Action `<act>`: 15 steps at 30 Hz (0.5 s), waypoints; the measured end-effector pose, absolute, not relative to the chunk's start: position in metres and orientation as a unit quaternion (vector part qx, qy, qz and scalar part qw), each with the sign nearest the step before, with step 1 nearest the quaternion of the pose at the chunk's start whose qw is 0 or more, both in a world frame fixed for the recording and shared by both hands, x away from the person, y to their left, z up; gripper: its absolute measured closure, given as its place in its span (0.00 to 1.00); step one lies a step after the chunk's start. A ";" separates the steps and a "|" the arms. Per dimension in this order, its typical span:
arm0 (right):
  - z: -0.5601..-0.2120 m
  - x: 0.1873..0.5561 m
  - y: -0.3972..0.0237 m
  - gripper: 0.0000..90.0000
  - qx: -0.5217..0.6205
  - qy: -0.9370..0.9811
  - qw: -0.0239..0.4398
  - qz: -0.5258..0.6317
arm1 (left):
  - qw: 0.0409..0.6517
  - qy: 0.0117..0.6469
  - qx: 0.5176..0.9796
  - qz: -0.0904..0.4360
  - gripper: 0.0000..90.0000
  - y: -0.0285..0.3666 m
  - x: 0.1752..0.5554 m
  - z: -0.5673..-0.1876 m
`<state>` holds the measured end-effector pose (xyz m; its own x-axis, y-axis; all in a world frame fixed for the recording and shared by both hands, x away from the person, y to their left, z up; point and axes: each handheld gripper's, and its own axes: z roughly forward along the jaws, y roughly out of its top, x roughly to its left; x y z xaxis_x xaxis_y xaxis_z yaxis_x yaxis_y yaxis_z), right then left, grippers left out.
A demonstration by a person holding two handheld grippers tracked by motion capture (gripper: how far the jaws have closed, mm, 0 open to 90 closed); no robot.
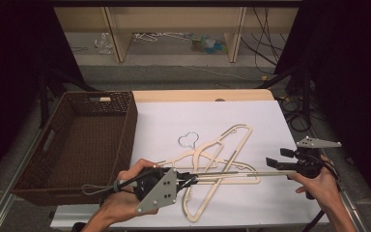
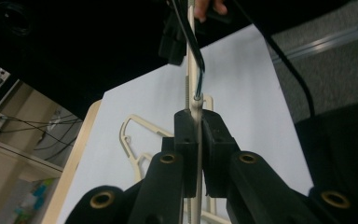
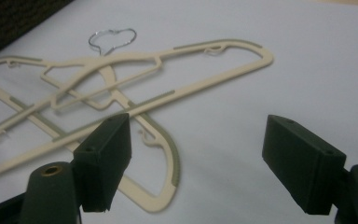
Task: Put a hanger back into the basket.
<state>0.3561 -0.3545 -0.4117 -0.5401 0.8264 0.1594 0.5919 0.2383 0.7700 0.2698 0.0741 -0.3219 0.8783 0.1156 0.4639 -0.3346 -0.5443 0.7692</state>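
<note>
My left gripper is shut on a cream plastic hanger, gripping it beside its metal hook and holding it edge-on above the table. The lifted hanger reaches rightward to my right gripper, whose jaws stand wide apart with nothing between them. In the left gripper view the right gripper sits at the far end of the held hanger. More cream hangers lie crossed over each other on the white table cover, one with a wire hook.
A dark brown wicker basket stands at the table's left side, its inside bare. Cables run over the floor at the right, and a wooden shelf stands behind the table. A hand grips each gripper from the near edge.
</note>
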 end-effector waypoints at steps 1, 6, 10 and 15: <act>-0.413 0.357 -0.354 0.27 0.455 0.780 0.143 0.405 | 0.477 -0.056 0.846 0.230 0.95 0.076 0.270 -0.319; -0.423 0.352 -0.351 0.27 0.453 0.783 0.140 0.402 | 0.501 0.003 0.842 0.200 0.95 0.089 0.277 -0.309; -0.428 0.346 -0.346 0.27 0.449 0.790 0.130 0.397 | 0.517 0.056 0.836 0.175 0.95 0.102 0.284 -0.303; -0.429 0.342 -0.336 0.27 0.438 0.793 0.133 0.402 | 0.556 0.107 0.811 0.145 0.95 0.120 0.293 -0.293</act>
